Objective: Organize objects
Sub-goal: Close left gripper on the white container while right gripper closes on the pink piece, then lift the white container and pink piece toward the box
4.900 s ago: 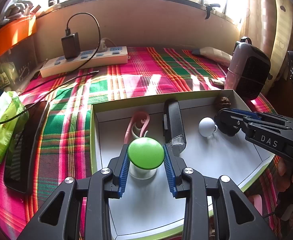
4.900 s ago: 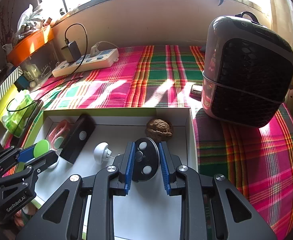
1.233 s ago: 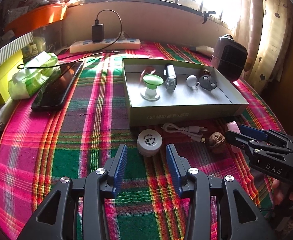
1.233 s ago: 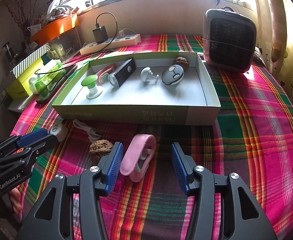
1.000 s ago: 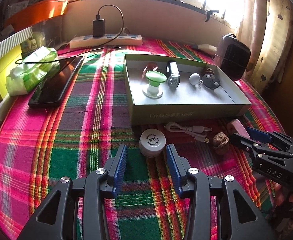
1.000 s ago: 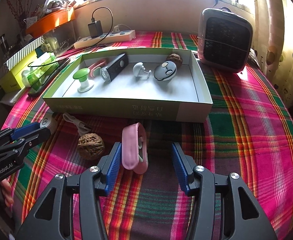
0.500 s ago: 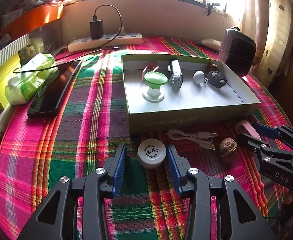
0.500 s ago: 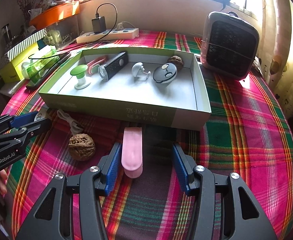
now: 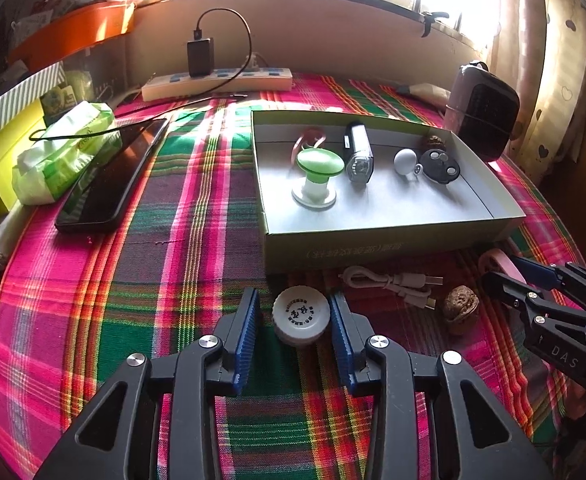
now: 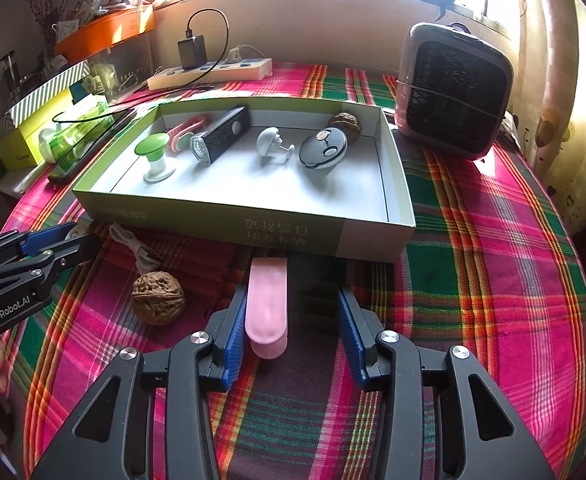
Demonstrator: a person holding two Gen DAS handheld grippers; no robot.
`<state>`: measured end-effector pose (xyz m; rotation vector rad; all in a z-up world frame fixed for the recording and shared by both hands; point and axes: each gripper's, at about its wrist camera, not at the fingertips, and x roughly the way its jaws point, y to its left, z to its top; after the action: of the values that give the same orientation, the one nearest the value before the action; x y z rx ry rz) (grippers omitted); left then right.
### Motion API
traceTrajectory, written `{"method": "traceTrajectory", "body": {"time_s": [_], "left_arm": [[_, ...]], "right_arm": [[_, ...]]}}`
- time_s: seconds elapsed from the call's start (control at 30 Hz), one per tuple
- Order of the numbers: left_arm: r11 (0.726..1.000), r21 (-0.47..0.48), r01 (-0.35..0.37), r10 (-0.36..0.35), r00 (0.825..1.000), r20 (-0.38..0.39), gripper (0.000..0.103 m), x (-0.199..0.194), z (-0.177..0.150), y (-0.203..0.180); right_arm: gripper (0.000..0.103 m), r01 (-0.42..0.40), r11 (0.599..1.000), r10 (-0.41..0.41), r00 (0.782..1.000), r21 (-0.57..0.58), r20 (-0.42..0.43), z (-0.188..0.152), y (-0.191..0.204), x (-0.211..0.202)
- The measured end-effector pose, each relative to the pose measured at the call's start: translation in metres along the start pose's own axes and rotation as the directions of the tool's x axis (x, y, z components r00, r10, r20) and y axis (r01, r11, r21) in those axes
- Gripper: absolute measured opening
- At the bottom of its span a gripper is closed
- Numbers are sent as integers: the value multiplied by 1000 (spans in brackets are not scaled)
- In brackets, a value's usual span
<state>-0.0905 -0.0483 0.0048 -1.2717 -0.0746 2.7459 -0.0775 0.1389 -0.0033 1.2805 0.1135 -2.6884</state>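
In the left wrist view a white round cap (image 9: 301, 314) lies on the plaid cloth between the blue pads of my left gripper (image 9: 293, 300). Its jaws are closing; the right pad is almost at the cap and a gap remains on the left. In the right wrist view a pink oblong piece (image 10: 267, 304) lies lengthwise between the pads of my right gripper (image 10: 292, 294). These jaws are closing too: the left pad touches the piece and the right pad stands well apart. Behind both is the open green box (image 9: 373, 250) (image 10: 253, 226), which holds several small items.
A walnut (image 10: 158, 298) and a white cable (image 9: 393, 284) lie on the cloth between the grippers. A black phone (image 9: 105, 184), a tissue pack (image 9: 61, 152) and a power strip (image 9: 217, 82) sit to the left and back. A small heater (image 10: 453, 92) stands at the right.
Both grippers left the box, where they held a green knob and a black disc. In the last second the cap came between the left pads, the pink piece turned lengthwise, and both jaws narrowed.
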Motion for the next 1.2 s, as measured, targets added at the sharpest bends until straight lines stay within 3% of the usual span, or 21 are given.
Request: {"method": "traceTrajectory", "body": {"time_s": [0.27,1.2], "left_arm": [[1000,-14,8,-8,1000,3,26,0,0,4],[1000,-7,-10,10,1000,5,25,-1,0,2]], "right_arm": [[20,-10,1000,10,1000,-20,4,-1,4,-1],[19,-32,999,32,999,5,7,-2,1,-2]]}}
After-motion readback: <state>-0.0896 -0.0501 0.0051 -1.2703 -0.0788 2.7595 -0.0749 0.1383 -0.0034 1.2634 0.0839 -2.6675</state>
